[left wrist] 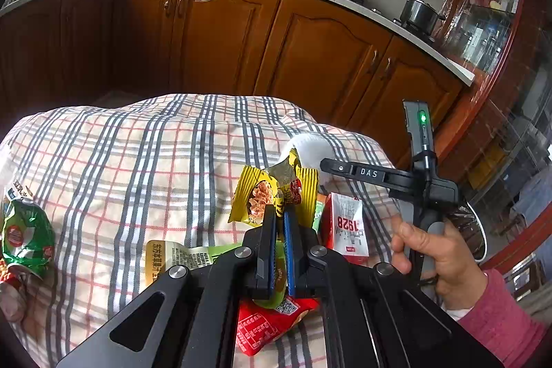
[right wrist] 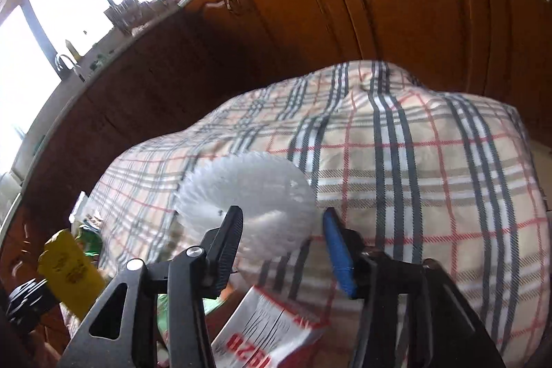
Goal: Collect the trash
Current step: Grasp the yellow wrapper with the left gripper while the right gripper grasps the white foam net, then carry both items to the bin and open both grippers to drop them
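Risk sits mostly with the right gripper [right wrist: 281,247]: its jaws stand apart around the white ruffled paper cup [right wrist: 252,195], low centre of the right wrist view, and I cannot tell whether either pad touches it. Thin pleated paper like that would likely crush or skid away on the soft checked cloth [right wrist: 431,168] if the jaws shut off-centre, or the cloth itself could get pinched along with it.

The left gripper [left wrist: 280,212], centre bottom of the left wrist view, is closed tight on a yellow snack wrapper [left wrist: 255,195] held upright; the wrapper is torn open and flimsy, so it could slip out if the hand swings. The person's hand [left wrist: 438,247] at the lower right of that view holds the right tool close beside the left one, and the two could knock together.

Other trash lies on the cloth: a red-and-white carton [left wrist: 346,226] marked "1928", a red packet [left wrist: 269,326] with a QR code under the left jaws, a green packet [left wrist: 27,237] at the left edge. "DAS" reads on the right tool's arm; the Chinese print elsewhere is too small to read
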Demonstrator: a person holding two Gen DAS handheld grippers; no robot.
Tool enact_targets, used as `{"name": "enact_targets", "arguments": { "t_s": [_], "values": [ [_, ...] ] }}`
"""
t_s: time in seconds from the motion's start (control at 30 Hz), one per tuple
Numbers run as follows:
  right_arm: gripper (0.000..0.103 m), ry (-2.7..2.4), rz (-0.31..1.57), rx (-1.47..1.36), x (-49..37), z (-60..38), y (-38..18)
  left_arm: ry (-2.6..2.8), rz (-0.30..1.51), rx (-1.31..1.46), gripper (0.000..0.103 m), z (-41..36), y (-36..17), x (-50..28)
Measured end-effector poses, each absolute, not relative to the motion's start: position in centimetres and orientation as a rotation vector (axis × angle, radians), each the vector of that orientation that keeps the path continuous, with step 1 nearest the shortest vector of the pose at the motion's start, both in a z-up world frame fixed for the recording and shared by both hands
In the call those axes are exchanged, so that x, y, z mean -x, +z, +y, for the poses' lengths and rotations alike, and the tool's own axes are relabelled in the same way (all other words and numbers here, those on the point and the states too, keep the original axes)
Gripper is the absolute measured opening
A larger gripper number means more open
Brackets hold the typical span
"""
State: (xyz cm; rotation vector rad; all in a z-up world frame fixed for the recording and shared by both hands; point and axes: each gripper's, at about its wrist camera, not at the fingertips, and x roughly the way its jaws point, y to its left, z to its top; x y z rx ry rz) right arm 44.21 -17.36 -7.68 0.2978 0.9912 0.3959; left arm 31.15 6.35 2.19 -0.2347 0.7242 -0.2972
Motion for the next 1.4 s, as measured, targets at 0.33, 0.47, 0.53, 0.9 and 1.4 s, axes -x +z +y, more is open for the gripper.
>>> {"name": "enact_targets", "arguments": {
  "t_s": [0.33,0.47,0.53,0.9,1.4],
  "values": [
    [0.008,0.403,0.873,-0.315,-39.0,-21.0,-3.6,-0.363,0.71,0.217,0.003,3.5,2.9,-31.5],
    [0.008,0.377,0.827,-0.348,-35.5,-24.6,-1.8,-0.416,0.712,0.206,0.003,0.8,3.0,-31.4],
    [0.008,0.353,0.813,-0.365,-34.0,-26.3,-1.1,-0.451,0.715,0.194,0.003,-1.1,3.0,-31.2],
    [0.008,0.169,0.755,-0.394,-25.3,-37.1,0.4,-0.652,0.728,0.104,0.003,-11.1,3.5,-30.9],
    [0.008,-0.048,0.742,-0.414,-20.9,-45.6,-0.8,-0.764,0.788,0.001,0.003,-21.6,2.1,-33.7]
  ]
}}
